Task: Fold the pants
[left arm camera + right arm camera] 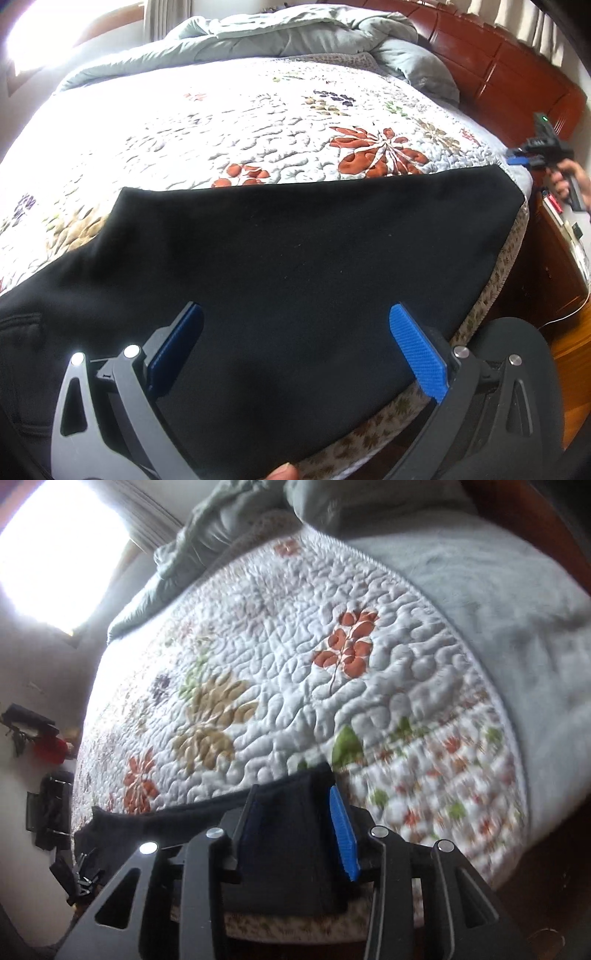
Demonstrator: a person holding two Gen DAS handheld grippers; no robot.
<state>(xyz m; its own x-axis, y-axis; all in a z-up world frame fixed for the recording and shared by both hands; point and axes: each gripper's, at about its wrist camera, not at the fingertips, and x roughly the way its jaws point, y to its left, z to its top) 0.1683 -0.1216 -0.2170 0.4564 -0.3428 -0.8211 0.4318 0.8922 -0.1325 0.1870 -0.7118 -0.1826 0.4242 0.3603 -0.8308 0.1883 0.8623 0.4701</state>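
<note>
- Pants: one black pair, spread flat along the near edge of the bed, the far edge straight; the waist end with a pocket opening lies at the left of the left wrist view.
- Tongs: two pairs, each with two blue pads.
- Left tongs hang spread wide just over the black cloth, grasping nothing.
- Right tongs stand parted at the other end; a corner of the pants lies between the blue pads, which do not press on it. This view is blurred.
- One hand shows, holding the right tool beyond the bed's corner.
- Bed: one white quilt with rust, tan and green flowers.
- One grey-green duvet is bunched at the far side.
- Room: a red-brown wooden headboard, and a bright window with curtains.
</note>
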